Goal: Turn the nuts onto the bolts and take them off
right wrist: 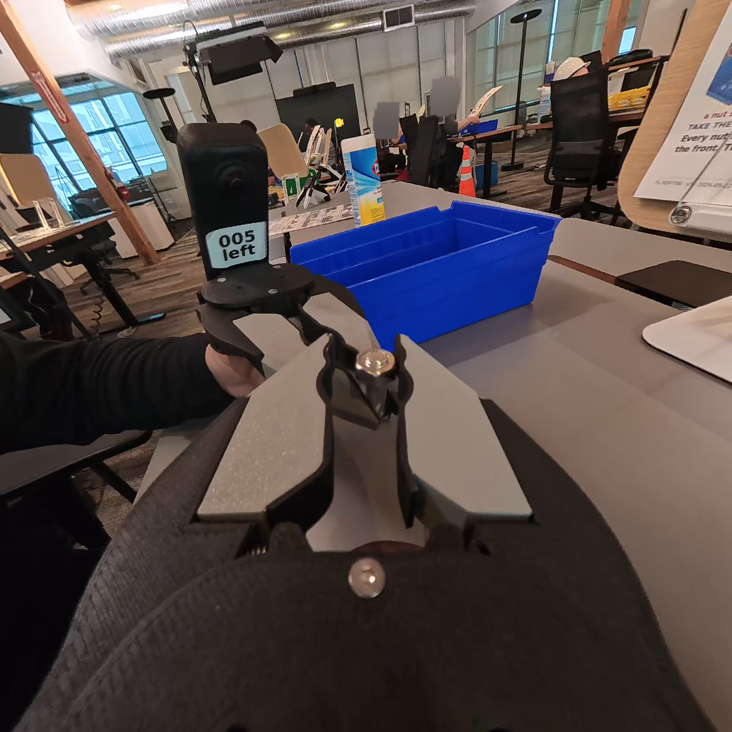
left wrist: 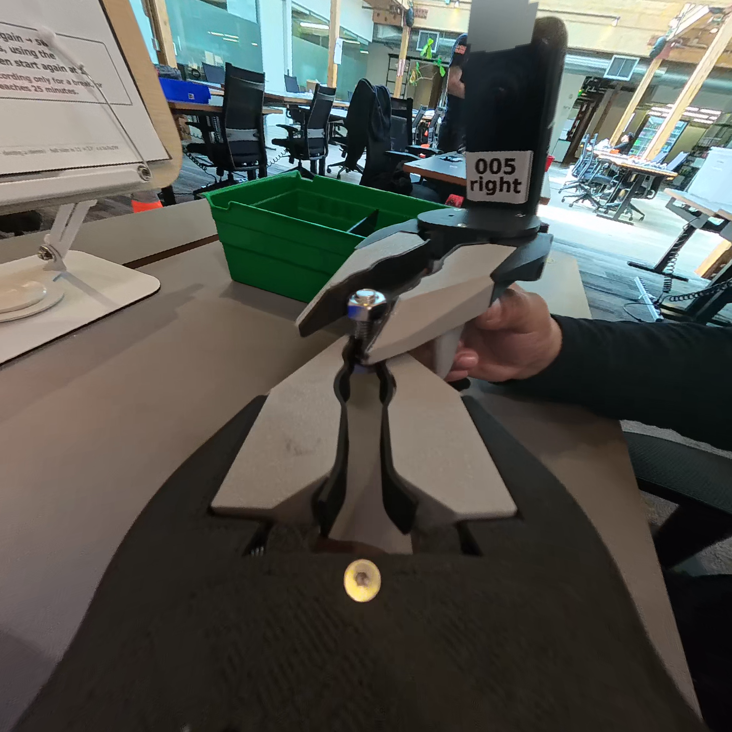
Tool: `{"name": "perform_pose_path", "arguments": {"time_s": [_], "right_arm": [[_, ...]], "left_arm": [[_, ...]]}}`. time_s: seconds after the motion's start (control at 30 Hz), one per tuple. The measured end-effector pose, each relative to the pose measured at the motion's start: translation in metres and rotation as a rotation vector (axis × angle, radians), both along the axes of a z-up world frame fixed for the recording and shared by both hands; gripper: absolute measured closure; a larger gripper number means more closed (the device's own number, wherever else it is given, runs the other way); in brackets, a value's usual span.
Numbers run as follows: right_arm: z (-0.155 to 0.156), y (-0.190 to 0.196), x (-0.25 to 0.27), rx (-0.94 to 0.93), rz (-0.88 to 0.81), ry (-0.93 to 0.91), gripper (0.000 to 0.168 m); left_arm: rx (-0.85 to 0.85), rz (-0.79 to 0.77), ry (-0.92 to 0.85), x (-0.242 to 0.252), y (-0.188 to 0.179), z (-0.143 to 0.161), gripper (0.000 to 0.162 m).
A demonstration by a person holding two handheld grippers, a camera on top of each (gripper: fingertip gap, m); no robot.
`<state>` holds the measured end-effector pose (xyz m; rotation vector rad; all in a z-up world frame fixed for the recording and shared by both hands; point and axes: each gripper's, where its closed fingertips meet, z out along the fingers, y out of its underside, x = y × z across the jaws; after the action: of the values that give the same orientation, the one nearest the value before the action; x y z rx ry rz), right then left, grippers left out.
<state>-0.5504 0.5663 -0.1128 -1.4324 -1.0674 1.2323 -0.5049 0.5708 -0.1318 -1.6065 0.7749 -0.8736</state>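
Both views are evenly and brightly lit by daylight from large windows (right wrist: 99, 130) and ceiling lamps. Soft shadows are cast on the table (left wrist: 119, 356). Edges are bent by wide-angle distortion; slight blur is seen throughout.

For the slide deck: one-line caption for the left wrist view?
Left tool grips the bolt upright while right tool closes on the nut; green bin behind.

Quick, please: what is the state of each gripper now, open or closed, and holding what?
Left gripper: jaws closed on the lower end of the bolt.
Right gripper: jaws closed on the nut at the bolt's top.
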Motion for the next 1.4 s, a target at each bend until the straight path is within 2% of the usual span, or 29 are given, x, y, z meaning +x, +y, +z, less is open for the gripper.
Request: {"name": "perform_pose_path", "arguments": {"time_s": [0.73,0.93,1.27,1.4], "right_arm": [[0.007,0.008,0.011,-0.021,-0.015,0.037,0.145],[0.001,-0.002,-0.002,-0.027,0.015,0.020,0.139],[0.004,0.006,0.008,-0.015,-0.011,0.020,0.143],[0.003,0.000,-0.001,-0.030,0.009,0.025,0.137]], "left_arm": [[-0.018,0.033,-0.033,-0.012,0.008,0.004,0.156],[-0.012,-0.010,0.001,0.002,-0.001,-0.002,0.156],[-0.018,0.036,-0.031,-0.011,0.008,0.003,0.156],[-0.016,0.009,-0.018,-0.003,0.003,0.001,0.156]]}}
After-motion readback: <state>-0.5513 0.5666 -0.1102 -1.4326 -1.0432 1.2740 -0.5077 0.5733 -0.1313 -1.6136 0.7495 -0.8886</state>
